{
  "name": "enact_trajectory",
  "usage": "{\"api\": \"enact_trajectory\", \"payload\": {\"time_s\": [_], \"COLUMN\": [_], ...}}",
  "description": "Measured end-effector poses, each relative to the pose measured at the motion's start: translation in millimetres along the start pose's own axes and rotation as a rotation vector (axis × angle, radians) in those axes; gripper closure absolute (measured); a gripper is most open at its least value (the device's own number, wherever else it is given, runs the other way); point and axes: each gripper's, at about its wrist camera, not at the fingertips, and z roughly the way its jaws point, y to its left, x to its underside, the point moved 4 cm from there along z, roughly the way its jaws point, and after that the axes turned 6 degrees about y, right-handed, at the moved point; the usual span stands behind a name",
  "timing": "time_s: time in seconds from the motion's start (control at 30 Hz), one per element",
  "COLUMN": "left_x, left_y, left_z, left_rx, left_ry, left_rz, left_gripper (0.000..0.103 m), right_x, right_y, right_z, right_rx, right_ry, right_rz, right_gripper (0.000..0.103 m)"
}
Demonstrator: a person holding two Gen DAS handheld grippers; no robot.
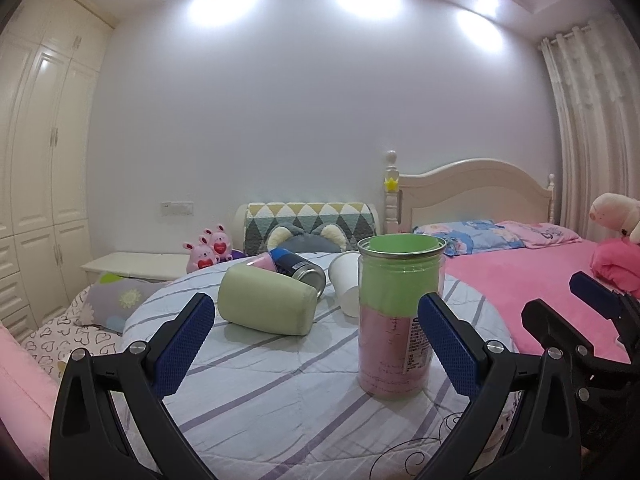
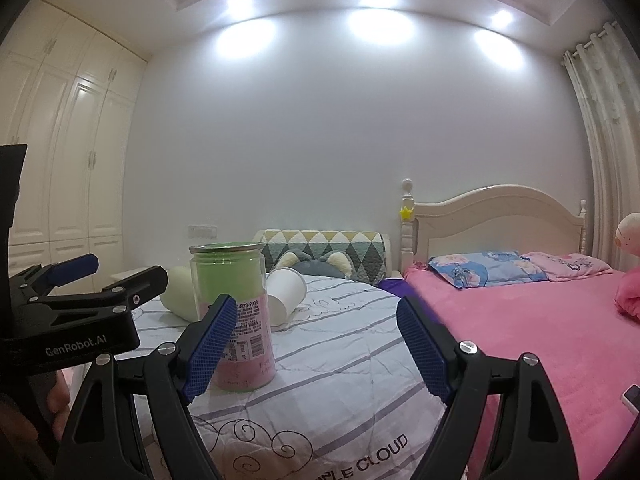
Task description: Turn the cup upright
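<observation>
You are working in a home bedroom.
You see a bed (image 2: 520, 320) with pink cover and cream headboard (image 2: 496, 216), pillows (image 2: 486, 268), plush toys (image 1: 210, 246), a tall white wardrobe (image 1: 44, 140) and curtains (image 1: 588, 120).

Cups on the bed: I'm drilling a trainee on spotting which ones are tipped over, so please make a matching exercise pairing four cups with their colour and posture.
Things:
1. tall clear cup
2. wide cup
3. paper cup
4. can-shaped cup

States:
A. white, on its side
B. green and pink inside, upright
C. dark blue and metallic, on its side
D. pale green, on its side

Pairs: 1-B, 2-D, 3-A, 4-C
</observation>
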Motion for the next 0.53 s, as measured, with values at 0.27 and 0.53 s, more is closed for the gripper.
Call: {"api": "enact_trajectory", "payload": {"time_s": [0.27,0.53], "left_x": [0.0,-0.7], "left_y": [-0.5,-2.2], "left_z": [-1.1,-4.4], "left_rx": [-0.002,-0.019], "left_ry": [-0.002,-0.018], "left_rz": [0.009,0.021], "left_gripper": [0.0,0.0], "right_x": [0.3,3.4], "right_y": [0.6,0.4], "right_z": [0.0,1.4], "right_rx": [0.007,0.009], "right_ry": [0.0,0.008], "right_rz": [-0.008,-0.012], "right_gripper": [0.019,0.019]}}
